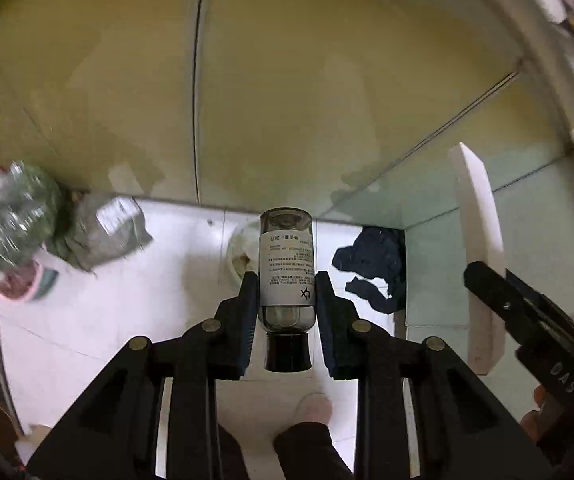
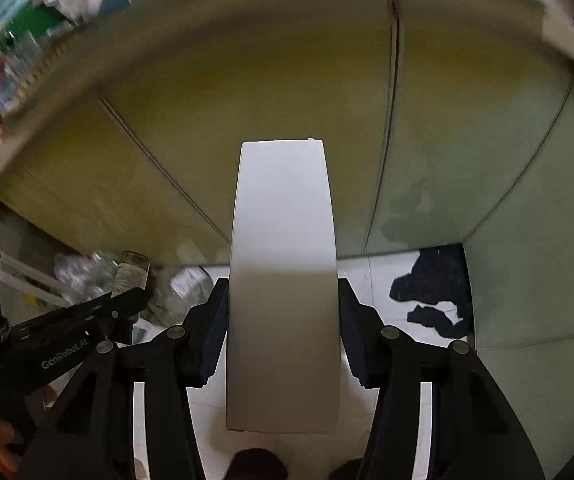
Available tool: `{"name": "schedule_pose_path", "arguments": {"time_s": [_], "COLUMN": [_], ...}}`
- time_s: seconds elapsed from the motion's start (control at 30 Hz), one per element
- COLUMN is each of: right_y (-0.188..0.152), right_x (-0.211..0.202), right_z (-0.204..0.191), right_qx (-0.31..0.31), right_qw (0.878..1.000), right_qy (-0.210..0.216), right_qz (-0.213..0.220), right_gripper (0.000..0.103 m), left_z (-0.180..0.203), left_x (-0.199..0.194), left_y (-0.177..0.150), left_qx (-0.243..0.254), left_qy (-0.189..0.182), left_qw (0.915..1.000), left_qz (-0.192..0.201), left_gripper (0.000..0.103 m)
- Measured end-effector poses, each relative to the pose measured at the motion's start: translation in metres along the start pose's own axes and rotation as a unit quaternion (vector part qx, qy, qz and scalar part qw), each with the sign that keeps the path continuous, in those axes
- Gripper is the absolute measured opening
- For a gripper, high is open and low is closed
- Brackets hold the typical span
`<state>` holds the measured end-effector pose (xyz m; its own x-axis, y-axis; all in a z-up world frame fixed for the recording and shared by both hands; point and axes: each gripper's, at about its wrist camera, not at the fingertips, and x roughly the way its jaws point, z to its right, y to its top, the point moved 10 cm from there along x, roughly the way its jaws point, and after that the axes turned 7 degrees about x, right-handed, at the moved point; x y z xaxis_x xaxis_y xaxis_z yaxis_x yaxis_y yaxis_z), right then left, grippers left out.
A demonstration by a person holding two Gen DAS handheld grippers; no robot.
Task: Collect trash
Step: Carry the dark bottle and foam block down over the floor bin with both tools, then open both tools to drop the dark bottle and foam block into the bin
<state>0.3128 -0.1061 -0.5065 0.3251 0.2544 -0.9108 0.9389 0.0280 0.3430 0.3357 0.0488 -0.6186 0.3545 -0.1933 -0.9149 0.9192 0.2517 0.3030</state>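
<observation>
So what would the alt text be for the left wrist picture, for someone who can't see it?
The left gripper clamps a small dark glass bottle with a white label, black cap toward the camera, above a white tiled floor. A crumpled dark blue cloth lies to its right, bagged rubbish to the left, and the right gripper holds a flat white box.

dark labelled bottle (image 1: 286, 264) cap-down in left claw (image 1: 286, 280); white box (image 2: 283, 280) in right claw (image 2: 283, 320)

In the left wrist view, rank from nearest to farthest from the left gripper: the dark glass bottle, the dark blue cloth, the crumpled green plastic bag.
1. Dark glass bottle: clamped in the left gripper.
2. Dark blue cloth: floor, just right.
3. Crumpled green plastic bag: far left, blurred.
</observation>
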Motion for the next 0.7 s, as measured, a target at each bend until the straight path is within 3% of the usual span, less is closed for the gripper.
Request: {"name": "schedule_pose_path", "arguments": {"time_s": [0.27,0.47,0.57,0.63,0.7], "right_y": [-0.028,-0.023,-0.02,-0.018,-0.019], "right_x": [0.111,0.155,0.164,0.169,0.176], "right_z": [0.035,0.042,0.035,0.037,0.039], "right_qx": [-0.02,-0.031,-0.038,-0.041,-0.042], "right_qw": [0.997,0.995,0.994,0.995,0.995], "right_qy": [0.006,0.03,0.049,0.039,0.028], "right_qz": [-0.078,-0.091,-0.086,-0.082,-0.089], "right_gripper": [0.048,0.048,0.048,0.05,0.058], "left_z": [-0.009,-0.021,-0.025,-0.03,-0.035], "left_x": [0.114,0.172,0.182,0.183,0.183], "left_y": [-0.012,0.005,0.019,0.025,0.028], "left_qx": [0.013,0.013,0.021,0.012,-0.002], "left_qy": [0.009,0.019,0.019,0.023,0.032], "left_qw": [0.9992,0.999,0.9992,0.9994,0.9994], "left_qz": [-0.038,-0.039,-0.028,-0.023,-0.013], "left_gripper": [0.027,0.027,0.028,0.041,0.047]}}
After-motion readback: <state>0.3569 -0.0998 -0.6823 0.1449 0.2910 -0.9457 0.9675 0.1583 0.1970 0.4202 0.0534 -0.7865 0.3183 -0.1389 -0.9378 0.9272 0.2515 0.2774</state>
